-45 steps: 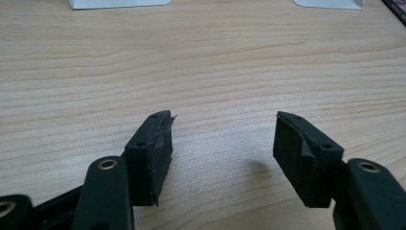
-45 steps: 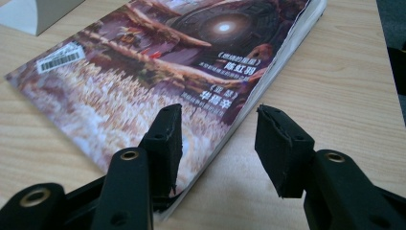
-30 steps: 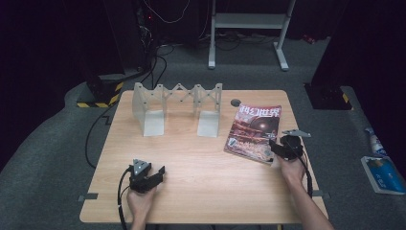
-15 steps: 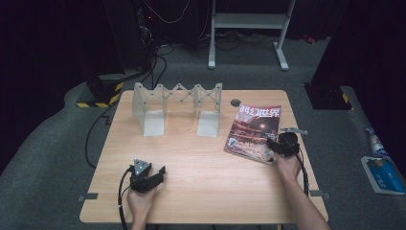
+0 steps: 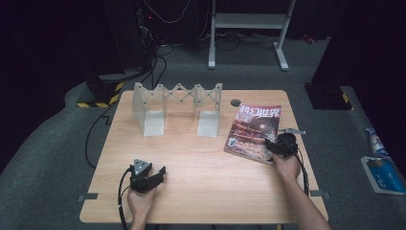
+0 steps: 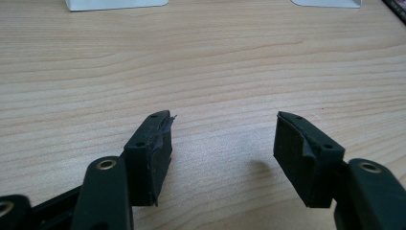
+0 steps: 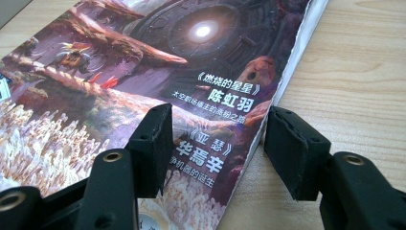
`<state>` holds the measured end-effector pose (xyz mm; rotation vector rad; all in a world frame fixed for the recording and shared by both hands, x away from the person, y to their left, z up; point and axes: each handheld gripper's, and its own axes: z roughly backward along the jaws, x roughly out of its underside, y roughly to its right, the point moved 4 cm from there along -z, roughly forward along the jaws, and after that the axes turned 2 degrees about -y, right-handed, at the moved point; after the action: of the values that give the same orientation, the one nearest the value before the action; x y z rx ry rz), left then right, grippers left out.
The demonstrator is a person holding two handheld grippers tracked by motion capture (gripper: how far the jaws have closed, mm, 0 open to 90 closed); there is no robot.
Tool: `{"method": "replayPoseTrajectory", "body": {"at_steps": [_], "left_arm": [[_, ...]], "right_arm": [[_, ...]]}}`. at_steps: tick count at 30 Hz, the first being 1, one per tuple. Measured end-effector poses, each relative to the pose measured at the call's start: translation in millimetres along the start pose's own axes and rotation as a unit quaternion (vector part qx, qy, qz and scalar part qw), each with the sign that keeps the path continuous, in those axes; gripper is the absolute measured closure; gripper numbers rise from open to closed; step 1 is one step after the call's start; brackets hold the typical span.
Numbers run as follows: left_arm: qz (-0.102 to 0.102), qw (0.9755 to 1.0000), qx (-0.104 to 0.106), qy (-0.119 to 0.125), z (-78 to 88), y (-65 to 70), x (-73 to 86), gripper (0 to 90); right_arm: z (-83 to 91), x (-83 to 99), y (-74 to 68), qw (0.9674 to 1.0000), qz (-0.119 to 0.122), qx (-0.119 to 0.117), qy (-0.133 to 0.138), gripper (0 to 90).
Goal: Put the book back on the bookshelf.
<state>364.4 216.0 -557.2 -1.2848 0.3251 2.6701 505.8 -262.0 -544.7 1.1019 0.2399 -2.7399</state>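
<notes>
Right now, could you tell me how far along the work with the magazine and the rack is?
Early. Nothing looks done: the magazine lies flat on the table, and the rack stands with nothing in its slots. In hand: the right gripper straddles the magazine's edge, its jaws just opened and not gripping. The left gripper rests open on bare wood. Lifting and any placing probably remain.

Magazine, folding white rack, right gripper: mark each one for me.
magazine (image 5: 253, 129), high view, middle of its cover.
folding white rack (image 5: 178, 93), high view, its scissor lattice.
right gripper (image 7: 215, 139), right gripper view, between its open jaws, straddling the magazine's edge.
</notes>
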Motion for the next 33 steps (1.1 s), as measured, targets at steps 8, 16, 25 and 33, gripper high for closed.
{"method": "replayPoseTrajectory", "body": {"at_steps": [8,16,25,33], "left_arm": [[0.021,0.9997,0.003,-0.011,-2.8,0.0,-6.8,40.1],[0.005,0.9998,0.018,-0.013,-7.4,11.5,-20.6,40.3],[-0.001,0.9995,0.029,-0.014,-11.4,21.4,-33.3,41.5],[-0.007,0.9992,0.039,-0.009,-16.4,32.8,-43.0,41.2]], "right_arm": [[-1.0,0.9,2.3,0.9999,-0.004,-0.013,0.002,43.0],[-1.1,1.0,2.8,0.9999,-0.001,-0.014,0.004,43.0],[-1.2,1.4,3.1,0.9999,0.000,-0.014,0.006,43.0],[-1.2,1.5,3.1,0.9999,0.001,-0.014,0.006,43.0]]}}
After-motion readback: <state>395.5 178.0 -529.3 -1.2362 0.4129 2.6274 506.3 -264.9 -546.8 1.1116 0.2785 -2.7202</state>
